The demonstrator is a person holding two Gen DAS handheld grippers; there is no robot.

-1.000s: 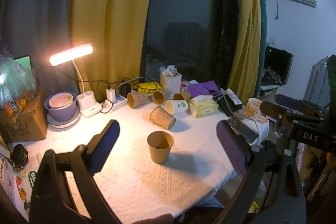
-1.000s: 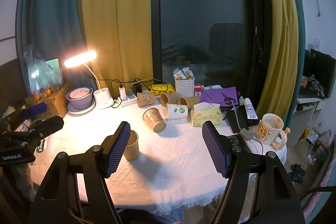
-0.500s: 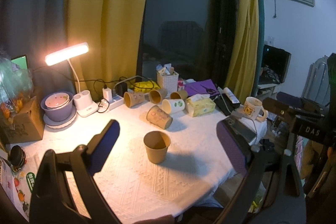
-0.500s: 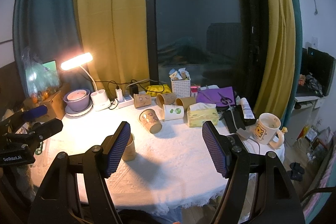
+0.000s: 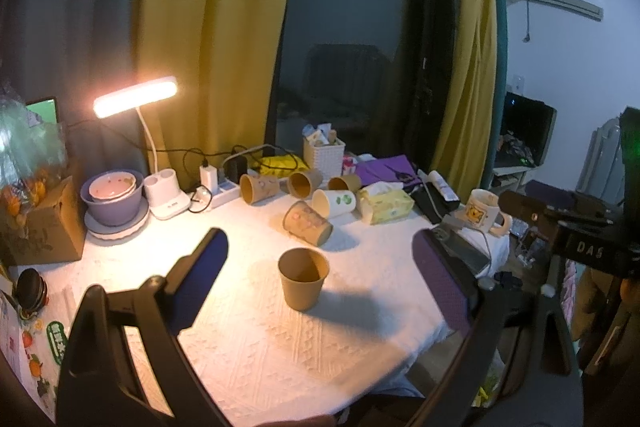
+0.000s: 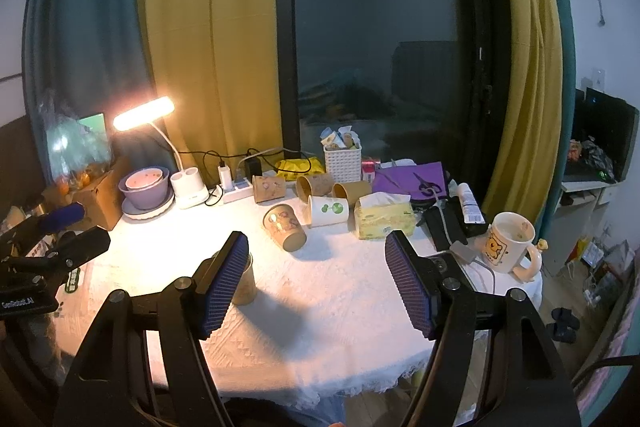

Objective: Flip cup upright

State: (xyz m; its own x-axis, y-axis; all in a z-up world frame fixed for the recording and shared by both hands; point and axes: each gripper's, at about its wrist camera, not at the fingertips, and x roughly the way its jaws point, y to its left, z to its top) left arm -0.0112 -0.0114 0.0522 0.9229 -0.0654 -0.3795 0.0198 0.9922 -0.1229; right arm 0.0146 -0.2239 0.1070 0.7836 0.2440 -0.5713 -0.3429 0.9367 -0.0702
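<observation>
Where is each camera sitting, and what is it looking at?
Left wrist view: it rides on the left gripper, held open above the near table edge, looking across at the upright brown cup; the right gripper shows at the right edge.
Right wrist view: it rides on the right gripper, also open, looking at the tipped cup and the mug; the left gripper shows at the left edge.
Both share: the lamp, the tissue box, the same cups.

Dim room; glaring desk lamp [image 5: 135, 101] casts long rightward shadows; fisheye edges bend, darken.
</observation>
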